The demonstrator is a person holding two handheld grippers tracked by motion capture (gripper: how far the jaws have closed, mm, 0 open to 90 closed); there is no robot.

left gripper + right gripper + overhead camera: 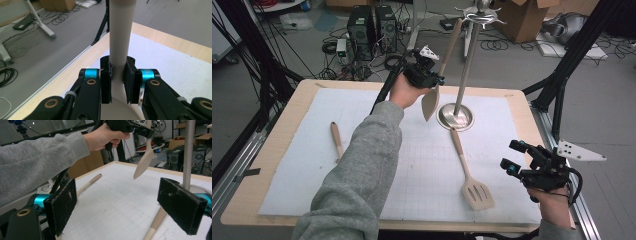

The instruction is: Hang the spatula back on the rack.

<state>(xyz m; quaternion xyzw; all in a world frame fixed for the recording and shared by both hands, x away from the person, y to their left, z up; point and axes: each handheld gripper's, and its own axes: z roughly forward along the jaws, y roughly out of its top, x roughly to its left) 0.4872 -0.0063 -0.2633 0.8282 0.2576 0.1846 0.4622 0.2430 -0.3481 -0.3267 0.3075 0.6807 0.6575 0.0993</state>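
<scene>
My left gripper is shut on the handle of a beige spoon, held in the air with its blade pointing down, just left of a metal hook stand. The handle's upper end reaches up near the stand's hooks; whether it touches one I cannot tell. In the left gripper view the pads press on the beige handle. My right gripper rests low at the table's right edge, open, with nothing between its pads. It faces the spoon and the stand's pole.
A beige slotted spatula lies on the white mat in front of the stand's round base. A wooden-handled utensil lies at the left, partly hidden by the grey sleeve. Cables and computer cases sit on the floor beyond the table.
</scene>
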